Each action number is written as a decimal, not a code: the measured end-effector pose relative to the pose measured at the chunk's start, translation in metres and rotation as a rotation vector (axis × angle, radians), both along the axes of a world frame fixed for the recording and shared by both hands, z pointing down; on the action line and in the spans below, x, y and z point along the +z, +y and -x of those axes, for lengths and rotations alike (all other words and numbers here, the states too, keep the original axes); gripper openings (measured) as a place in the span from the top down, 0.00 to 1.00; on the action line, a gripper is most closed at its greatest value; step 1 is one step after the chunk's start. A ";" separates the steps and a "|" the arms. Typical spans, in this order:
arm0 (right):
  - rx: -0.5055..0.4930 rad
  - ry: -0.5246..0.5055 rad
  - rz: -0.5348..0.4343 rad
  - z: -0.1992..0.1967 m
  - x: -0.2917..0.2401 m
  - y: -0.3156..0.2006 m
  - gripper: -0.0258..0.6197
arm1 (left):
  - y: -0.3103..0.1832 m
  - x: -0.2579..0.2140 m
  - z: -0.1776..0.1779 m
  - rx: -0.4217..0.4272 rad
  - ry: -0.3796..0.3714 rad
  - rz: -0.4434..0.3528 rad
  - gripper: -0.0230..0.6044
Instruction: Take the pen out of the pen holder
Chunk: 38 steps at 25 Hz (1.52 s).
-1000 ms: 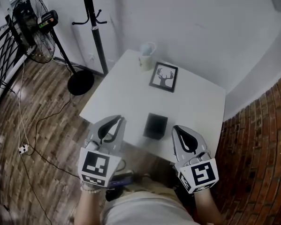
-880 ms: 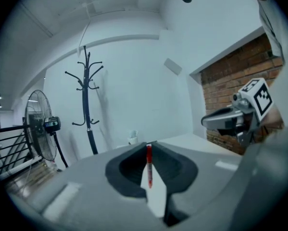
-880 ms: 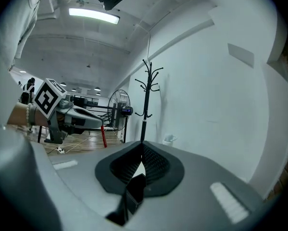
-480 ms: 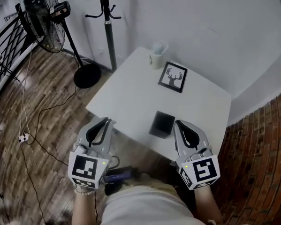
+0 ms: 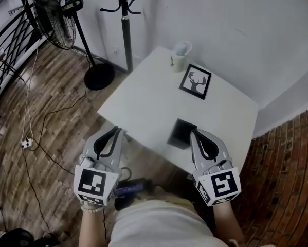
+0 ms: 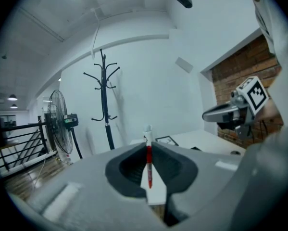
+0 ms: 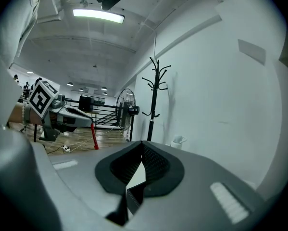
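1. Pinching the red pen (image 6: 149, 163) upright in the narrow jaws of the left gripper (image 5: 116, 131), apparently to carry it clear.
2. Resting the right gripper (image 5: 195, 134), jaws together and empty, just beside the pen holder (image 5: 178, 133) at its 4 o'clock, perhaps for steadying.
3. Pointing both nearly level toward 12 o'clock, left one off the table (image 5: 143, 102) edge, at the holder's 9 o'clock.

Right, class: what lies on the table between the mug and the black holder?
The deer picture lies between the mug and the holder, close beside the mug; the rest is bare table. The head view shows it.
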State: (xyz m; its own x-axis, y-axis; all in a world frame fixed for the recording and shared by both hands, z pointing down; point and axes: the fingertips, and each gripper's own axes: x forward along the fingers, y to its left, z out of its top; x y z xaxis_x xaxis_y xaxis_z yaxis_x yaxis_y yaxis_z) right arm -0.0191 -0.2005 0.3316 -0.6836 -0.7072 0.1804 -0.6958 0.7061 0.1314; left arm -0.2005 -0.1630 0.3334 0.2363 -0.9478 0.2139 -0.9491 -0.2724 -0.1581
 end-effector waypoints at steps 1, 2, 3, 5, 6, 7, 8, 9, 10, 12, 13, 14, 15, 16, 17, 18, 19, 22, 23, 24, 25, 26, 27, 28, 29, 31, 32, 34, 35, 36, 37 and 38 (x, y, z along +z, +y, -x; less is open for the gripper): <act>-0.002 0.002 0.000 0.001 0.000 0.000 0.96 | 0.000 0.000 0.000 0.003 0.001 -0.001 0.93; -0.003 0.004 0.000 0.001 0.000 0.000 0.96 | 0.000 -0.001 -0.001 0.005 0.000 -0.002 0.93; -0.003 0.006 0.000 0.002 0.000 0.000 0.96 | -0.001 -0.001 0.000 0.007 -0.002 -0.002 0.93; -0.006 0.008 -0.001 0.004 0.000 -0.001 0.96 | -0.001 -0.001 -0.001 0.010 -0.001 0.004 0.93; -0.007 0.009 -0.002 0.004 0.000 -0.001 0.96 | -0.001 0.001 -0.002 0.010 0.004 0.013 0.93; -0.009 0.009 -0.003 0.004 0.000 -0.001 0.96 | -0.001 0.002 -0.002 0.011 0.010 0.021 0.93; -0.011 0.011 -0.002 0.005 0.000 -0.002 0.96 | -0.001 0.002 -0.003 0.013 0.013 0.024 0.93; -0.012 0.012 -0.002 0.005 0.001 -0.002 0.96 | -0.002 0.003 -0.003 0.017 0.011 0.022 0.93; -0.012 0.014 -0.001 0.006 0.001 -0.002 0.96 | -0.002 0.002 -0.003 0.022 0.005 0.015 0.93; -0.013 0.015 -0.001 0.007 0.001 -0.003 0.96 | -0.004 0.002 -0.003 0.029 -0.003 0.008 0.93; -0.013 0.016 -0.001 0.007 0.001 -0.003 0.96 | -0.004 0.003 -0.004 0.029 -0.001 0.011 0.93; -0.014 0.015 -0.002 0.007 0.001 -0.003 0.96 | -0.004 0.004 -0.004 0.028 0.004 0.017 0.93; -0.015 0.015 -0.003 0.007 0.001 -0.003 0.96 | -0.004 0.005 -0.004 0.027 0.008 0.021 0.93; -0.015 0.014 -0.003 0.007 0.000 -0.003 0.96 | -0.004 0.005 -0.005 0.029 0.007 0.021 0.93; -0.014 0.014 -0.003 0.007 0.000 -0.003 0.96 | -0.004 0.005 -0.006 0.032 0.006 0.021 0.93; -0.013 0.015 -0.003 0.006 0.000 -0.003 0.96 | -0.005 0.005 -0.007 0.032 0.010 0.025 0.93; -0.012 0.016 -0.003 0.006 0.000 -0.003 0.96 | -0.005 0.006 -0.008 0.032 0.014 0.031 0.93; -0.011 0.019 -0.004 0.004 0.001 -0.003 0.96 | -0.005 0.007 -0.011 0.043 0.007 0.027 0.93; -0.010 0.019 -0.004 0.004 0.001 -0.003 0.96 | -0.005 0.007 -0.012 0.047 0.004 0.025 0.93; -0.009 0.020 -0.005 0.004 0.001 -0.003 0.96 | -0.005 0.008 -0.013 0.048 0.005 0.028 0.93; -0.008 0.021 -0.005 0.003 0.002 -0.003 0.96 | -0.005 0.008 -0.014 0.049 0.007 0.031 0.93; -0.009 0.022 -0.005 0.004 0.002 -0.002 0.96 | -0.005 0.008 -0.014 0.053 0.004 0.029 0.93; -0.009 0.022 -0.005 0.004 0.002 -0.002 0.96 | -0.005 0.008 -0.015 0.058 -0.001 0.024 0.93; -0.010 0.022 -0.006 0.004 0.002 -0.002 0.96 | -0.005 0.008 -0.015 0.061 -0.004 0.022 0.93; -0.011 0.023 -0.006 0.004 0.001 -0.001 0.96 | -0.005 0.008 -0.016 0.063 -0.005 0.022 0.93; -0.012 0.023 -0.008 0.004 0.001 0.000 0.96 | -0.004 0.008 -0.017 0.064 -0.001 0.028 0.93; -0.012 0.022 -0.008 0.003 0.001 0.000 0.96 | -0.004 0.009 -0.017 0.063 0.004 0.034 0.93; -0.011 0.020 -0.008 0.004 0.001 0.001 0.96 | -0.003 0.009 -0.018 0.064 0.006 0.039 0.93; -0.011 0.020 -0.007 0.004 0.001 0.002 0.96 | -0.002 0.010 -0.018 0.065 0.005 0.039 0.93; -0.011 0.020 -0.006 0.004 0.002 0.002 0.96 | -0.002 0.010 -0.018 0.066 0.004 0.039 0.93; -0.011 0.021 -0.006 0.004 0.002 0.003 0.96 | -0.002 0.010 -0.018 0.069 0.000 0.034 0.93; -0.011 0.021 -0.006 0.004 0.002 0.003 0.96 | -0.002 0.010 -0.018 0.072 -0.007 0.029 0.93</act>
State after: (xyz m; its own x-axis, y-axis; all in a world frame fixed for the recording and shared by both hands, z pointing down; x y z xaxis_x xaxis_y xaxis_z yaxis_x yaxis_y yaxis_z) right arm -0.0229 -0.1975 0.3339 -0.6874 -0.7008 0.1907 -0.6851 0.7128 0.1500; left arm -0.1823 -0.1649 0.3430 0.3020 -0.9219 0.2428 -0.9259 -0.3443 -0.1556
